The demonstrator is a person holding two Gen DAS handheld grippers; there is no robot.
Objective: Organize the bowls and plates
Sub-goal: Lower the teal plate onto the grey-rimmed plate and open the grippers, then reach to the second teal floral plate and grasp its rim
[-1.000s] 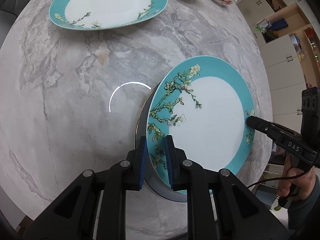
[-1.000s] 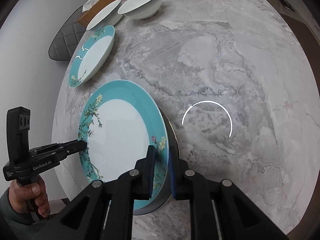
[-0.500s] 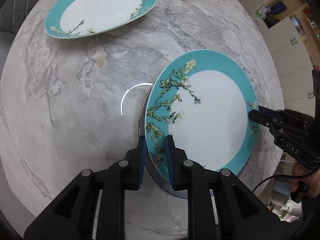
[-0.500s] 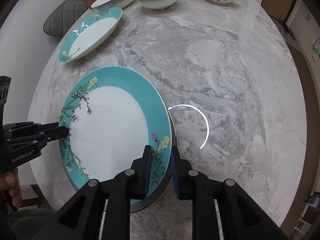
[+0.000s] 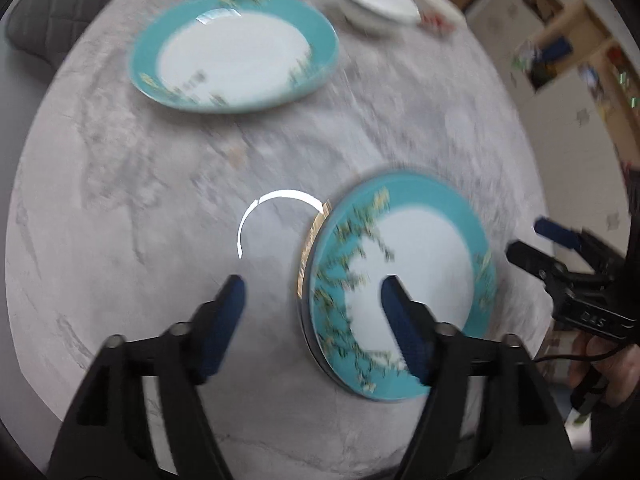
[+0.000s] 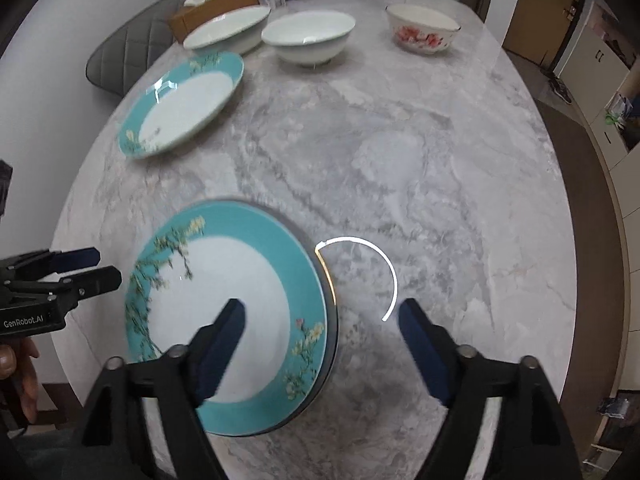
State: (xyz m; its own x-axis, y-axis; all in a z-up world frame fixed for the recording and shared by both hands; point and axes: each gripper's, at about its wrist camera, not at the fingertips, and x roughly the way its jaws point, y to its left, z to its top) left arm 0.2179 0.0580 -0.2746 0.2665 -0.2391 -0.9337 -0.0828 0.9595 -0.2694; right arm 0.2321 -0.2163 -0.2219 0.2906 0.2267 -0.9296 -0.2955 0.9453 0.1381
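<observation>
A teal-rimmed plate [image 5: 416,264] [image 6: 224,264] with a blossom branch lies flat near the table's front edge. It rests on a darker disc, of which only the rim [image 5: 306,256] [image 6: 332,300] shows. My left gripper [image 5: 313,280] [image 6: 105,267] hovers above the plate's left rim. Its jaws are opening and its pads touch nothing. My right gripper [image 6: 322,304] [image 5: 528,238] hangs over the opposite rim, jaws also opening wide, pads clear of the plate. A second teal plate [image 5: 236,56] [image 6: 184,104] sits farther back on the left.
The marble table [image 6: 400,160] carries a shallow white dish [image 6: 228,34], a white bowl [image 6: 308,36] and a floral bowl [image 6: 422,34] along its far edge. A grey quilted chair [image 6: 132,56] and a cardboard box [image 6: 216,4] stand behind. Cabinets line the right side.
Both grippers let go of the teal plate: their jaws went from clamped on its rim to wide apart. The plate now lies flat on the disc, and both grippers have risen.
</observation>
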